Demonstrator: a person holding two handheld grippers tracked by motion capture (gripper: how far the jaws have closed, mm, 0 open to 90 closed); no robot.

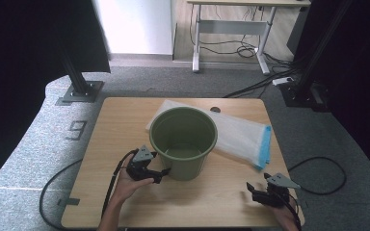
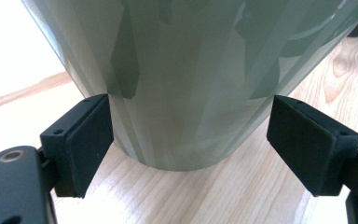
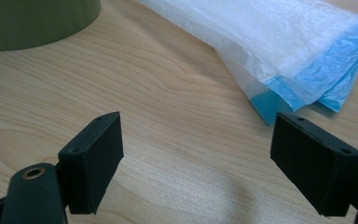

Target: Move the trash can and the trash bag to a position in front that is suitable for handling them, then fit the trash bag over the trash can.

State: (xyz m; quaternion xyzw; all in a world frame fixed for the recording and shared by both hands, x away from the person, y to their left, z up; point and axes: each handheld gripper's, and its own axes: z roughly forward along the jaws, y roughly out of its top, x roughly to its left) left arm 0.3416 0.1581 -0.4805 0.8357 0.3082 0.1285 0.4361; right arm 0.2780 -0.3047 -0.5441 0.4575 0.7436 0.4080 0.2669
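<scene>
Pale wooden surface (image 1: 125, 120), rounded at the corners, standing on grey carpet, with a second desk frame (image 1: 231, 29) and loose cables on the floor beyond.

Across the far right part of the surface: a folded white plastic bag (image 1: 236, 134), flat, with a blue band along its right end; in the right claw view, the blue edge (image 3: 317, 79) layered and slightly ragged. Partly tucked behind the bucket as seen from above; touching or not, cannot tell.

Near the middle: an olive-green bucket (image 1: 184, 142), upright, open at the top, nothing visible inside. Narrower at the base than at the rim.

At the bucket's lower left: left claw (image 1: 160, 174), held in a hand (image 1: 127, 185) coming in from the bottom edge. In the left claw view, jaws spread wide on either side of the bucket's base (image 2: 186, 107), the left pad (image 2: 91, 144) right against the wall or nearly so, the right pad (image 2: 310, 144) standing a little off it. Not clamped.

Near the surface's front right corner: right claw (image 1: 256, 188), well apart from the bucket. In its own view, jaws wide apart over bare wood (image 3: 177, 140), nothing between them, the bag's blue end just ahead and to the right, a curve of the bucket (image 3: 32, 23) at upper left.
</scene>
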